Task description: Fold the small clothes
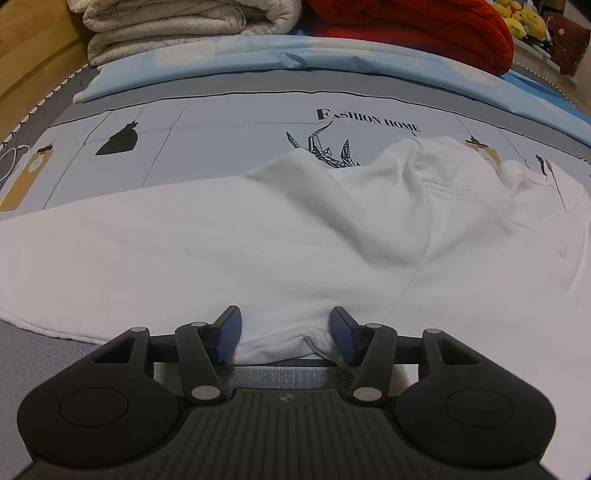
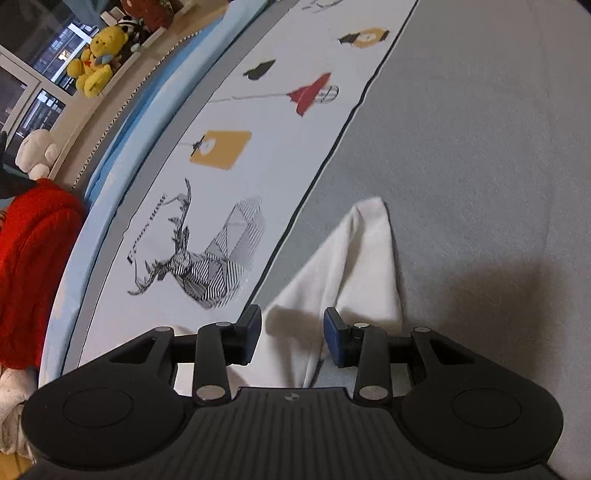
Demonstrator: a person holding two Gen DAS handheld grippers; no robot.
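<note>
A white garment (image 1: 280, 240) lies spread across the printed bed sheet (image 1: 221, 140), with a rumpled collar area at the right. My left gripper (image 1: 284, 338) is open at the garment's near edge, with a bunched fold of white cloth between its blue pads (image 1: 227, 338). In the right wrist view, a pointed part of the white garment (image 2: 343, 273) lies on the grey sheet (image 2: 480, 166). My right gripper (image 2: 293, 336) is open, its blue pads (image 2: 334, 341) standing either side of the cloth without closing on it.
A folded cream quilt (image 1: 184, 26) and a red blanket (image 1: 410, 33) sit at the head of the bed. Yellow plush toys (image 2: 98, 59) and a white plush (image 2: 37, 151) line the window ledge. A wooden bed frame (image 1: 33, 62) is at the left.
</note>
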